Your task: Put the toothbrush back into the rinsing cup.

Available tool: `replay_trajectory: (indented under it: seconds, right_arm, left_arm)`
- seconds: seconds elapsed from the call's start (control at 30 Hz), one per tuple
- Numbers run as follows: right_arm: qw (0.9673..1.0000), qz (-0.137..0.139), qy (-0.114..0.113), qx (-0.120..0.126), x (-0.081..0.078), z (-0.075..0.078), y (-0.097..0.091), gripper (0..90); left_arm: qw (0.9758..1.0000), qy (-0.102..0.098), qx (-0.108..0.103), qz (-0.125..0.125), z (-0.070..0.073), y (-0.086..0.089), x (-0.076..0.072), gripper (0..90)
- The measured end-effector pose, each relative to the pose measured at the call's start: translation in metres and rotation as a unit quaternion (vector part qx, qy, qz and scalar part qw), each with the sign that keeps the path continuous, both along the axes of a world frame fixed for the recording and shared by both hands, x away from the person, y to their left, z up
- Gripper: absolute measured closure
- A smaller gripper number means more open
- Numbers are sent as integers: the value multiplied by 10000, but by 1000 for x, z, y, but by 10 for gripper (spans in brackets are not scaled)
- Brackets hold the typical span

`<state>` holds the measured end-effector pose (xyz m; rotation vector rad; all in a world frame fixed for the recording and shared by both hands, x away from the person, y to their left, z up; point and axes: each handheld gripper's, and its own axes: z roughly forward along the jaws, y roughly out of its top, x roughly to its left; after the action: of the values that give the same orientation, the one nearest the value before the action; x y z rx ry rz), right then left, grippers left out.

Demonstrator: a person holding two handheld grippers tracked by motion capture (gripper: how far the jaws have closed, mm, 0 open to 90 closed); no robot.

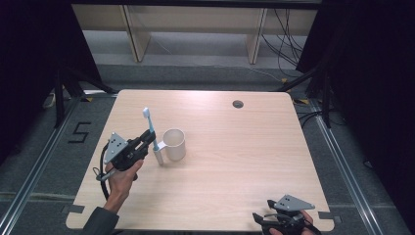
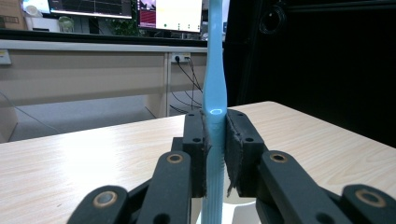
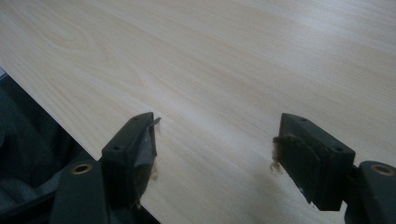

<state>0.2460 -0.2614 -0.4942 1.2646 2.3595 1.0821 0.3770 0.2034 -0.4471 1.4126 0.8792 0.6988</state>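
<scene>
Clamping a light blue toothbrush by its handle, the left gripper stands at about nine o'clock on the wooden table, its jaws pressed tight on both sides of the handle, as the left gripper view shows; the brush stands nearly upright, bristles at twelve o'clock, just beside a white cup at its three o'clock

The right gripper rests at five o'clock near the table edge, jaws wide apart and holding nothing

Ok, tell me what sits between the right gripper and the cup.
Nothing: the high view shows bare table between the right gripper and the cup.
</scene>
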Motion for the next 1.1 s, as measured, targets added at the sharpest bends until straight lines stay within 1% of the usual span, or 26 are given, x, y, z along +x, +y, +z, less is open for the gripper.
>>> replay_trajectory:
  seconds: [0.03,0.1,0.13,0.17,0.2,0.27,0.3,0.33,0.4,0.53,0.6,0.7,0.83,0.87,0.9,1.03,1.1]
  right_arm:
    - [10000,4,7,0,0,0,0,293]
    - [10000,14,-34,-46,0,0,0,293]
    - [10000,2,-17,-39,0,0,0,293]
    - [10000,10,5,0,0,0,0,293]
    - [10000,-9,-14,-3,0,0,0,293]
    - [10000,14,7,-4,0,0,0,293]
    - [10000,21,-27,-43,0,0,0,293]
    - [10000,17,-34,-43,0,0,0,293]
    - [10000,16,-14,-9,0,0,0,293]
    - [10000,8,-25,-36,0,0,0,293]
    - [10000,19,-27,-19,0,0,0,293]
    - [10000,11,-34,-39,0,0,0,294]
    - [10000,11,-39,-42,0,0,0,293]
    - [10000,11,-34,-40,0,0,0,293]
    - [10000,11,-32,-39,0,0,0,293]
    - [10000,3,-27,-32,0,0,0,293]
    - [10000,12,-18,-14,0,0,0,293]
  left_arm:
    - [10000,0,42,5,-1,0,0,786]
    - [10000,3,44,9,-3,-1,0,786]
    - [10000,0,77,8,-5,-1,0,786]
    - [10000,0,64,8,-6,-1,0,786]
    - [10000,25,74,2,-8,-2,0,786]
    - [9998,0,174,18,-10,-2,0,786]
    - [9999,21,140,2,-11,-2,0,786]
    - [9999,-18,141,4,-12,-2,0,786]
    - [9998,17,177,-4,-13,-2,0,786]
    - [9997,51,251,-18,-18,-3,-1,785]
    - [9997,58,251,-15,-21,-2,0,785]
    - [9996,130,267,-28,-23,-2,-1,785]
    - [9995,165,285,-31,-25,-2,0,784]
    - [9995,147,276,-44,-26,-2,0,785]
    - [9993,183,322,-48,-27,-2,0,784]
    - [9991,230,347,-59,-29,-3,0,784]
    - [9992,239,328,-56,-31,-3,0,784]
